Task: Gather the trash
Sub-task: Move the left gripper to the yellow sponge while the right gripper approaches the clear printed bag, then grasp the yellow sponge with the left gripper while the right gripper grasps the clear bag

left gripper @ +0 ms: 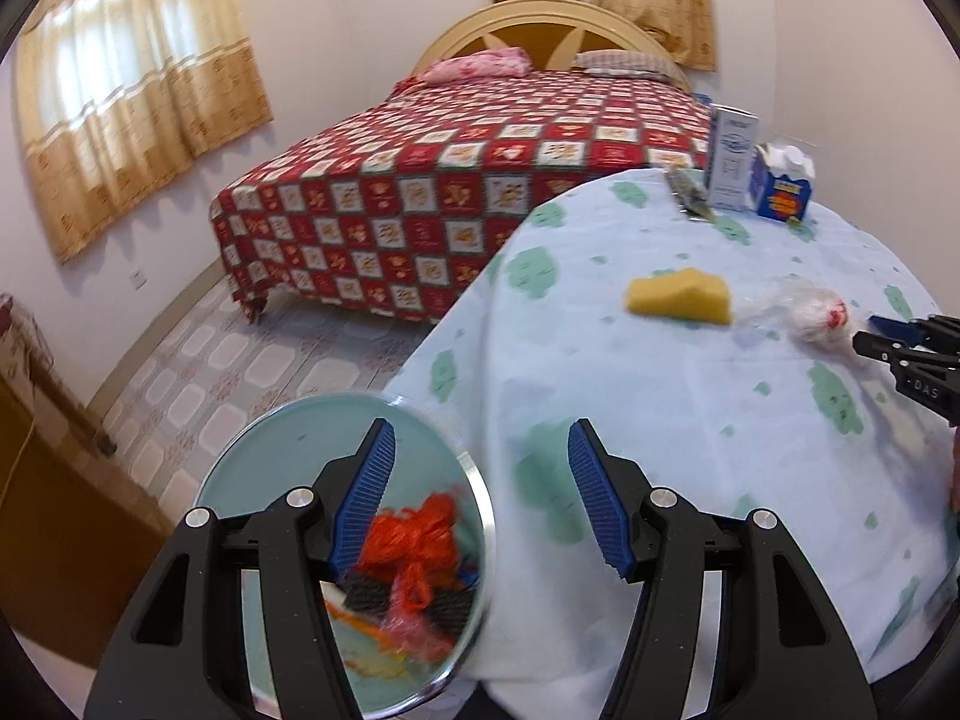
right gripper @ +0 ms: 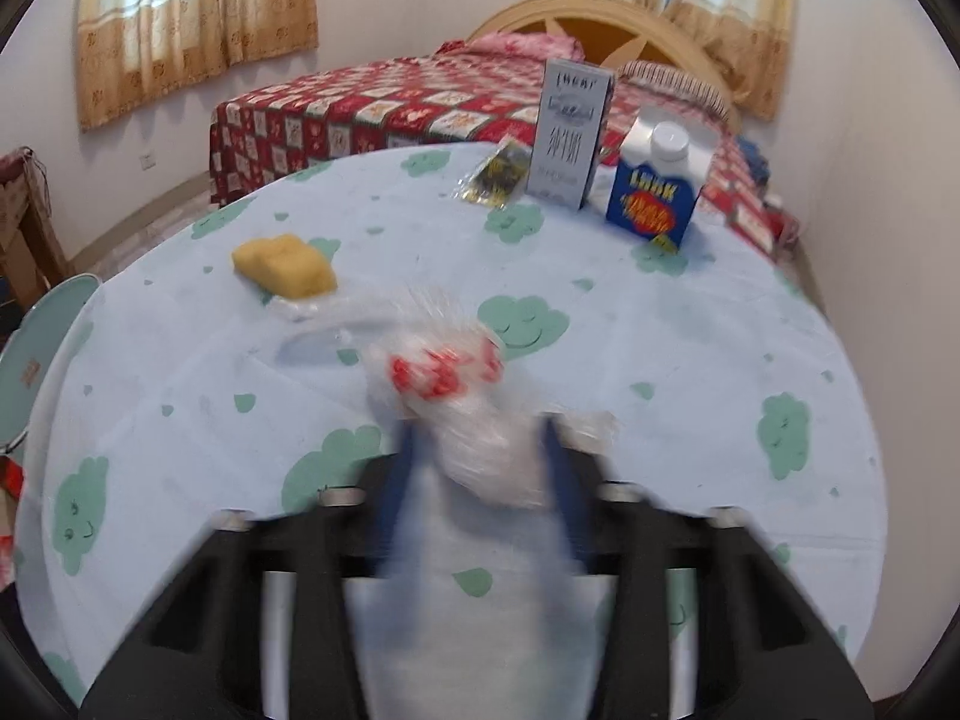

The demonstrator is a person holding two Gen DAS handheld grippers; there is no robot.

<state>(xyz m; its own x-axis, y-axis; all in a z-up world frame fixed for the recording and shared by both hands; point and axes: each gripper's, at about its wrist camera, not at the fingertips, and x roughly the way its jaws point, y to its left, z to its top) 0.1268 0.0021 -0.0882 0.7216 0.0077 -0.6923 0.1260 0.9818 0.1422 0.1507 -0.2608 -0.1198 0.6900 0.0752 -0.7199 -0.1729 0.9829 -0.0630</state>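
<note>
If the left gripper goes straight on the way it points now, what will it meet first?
Probably the tablecloth near the table's edge: the open left gripper holds nothing, and no object lies directly ahead. The yellow sponge sits farther right.

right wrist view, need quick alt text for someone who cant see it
The right gripper, blurred, has its jaws around a crumpled clear plastic bag with red print on a round table. Beyond lie a yellow sponge, a dark wrapper, a grey box and a blue carton.
</note>
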